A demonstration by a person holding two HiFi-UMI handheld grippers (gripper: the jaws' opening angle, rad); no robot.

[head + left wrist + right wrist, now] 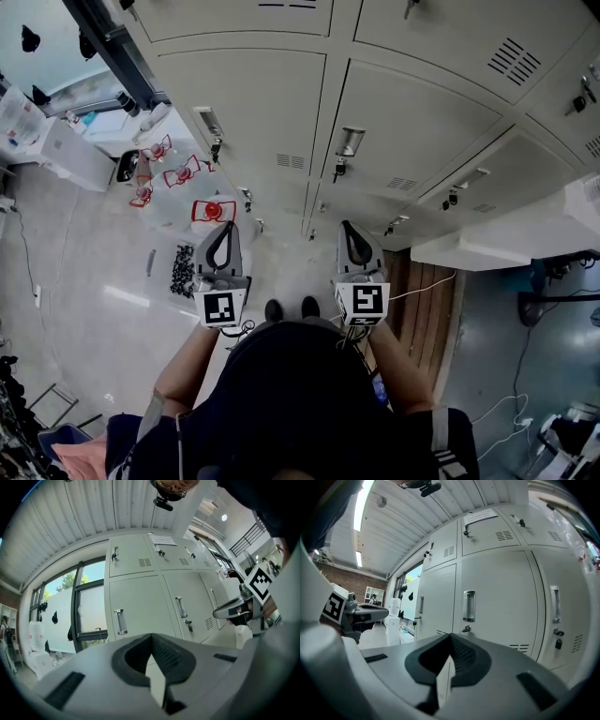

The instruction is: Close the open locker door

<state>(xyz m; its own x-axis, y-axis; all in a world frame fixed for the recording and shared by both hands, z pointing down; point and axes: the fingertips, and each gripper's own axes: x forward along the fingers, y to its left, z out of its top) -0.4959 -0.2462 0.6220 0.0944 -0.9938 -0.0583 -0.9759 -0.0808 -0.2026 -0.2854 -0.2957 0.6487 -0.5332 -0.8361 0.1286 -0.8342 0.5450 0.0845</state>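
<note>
A wall of pale grey lockers (394,122) faces me, and every door straight ahead is shut. At the far right a pale panel (525,234) juts out from the row; it looks like the open door. My left gripper (222,242) and right gripper (353,239) hover side by side in front of the lower lockers, both shut and empty, touching nothing. The left gripper view shows its jaws (151,638) together before closed doors with a handle (120,620). In the right gripper view the jaws (450,638) meet below another handle (468,605).
Red-and-white items (214,210) and a black pile (183,270) lie on the floor to the left. A wooden slatted platform (427,300) with a cable sits at the right, under the jutting panel. A window (89,606) is left of the lockers.
</note>
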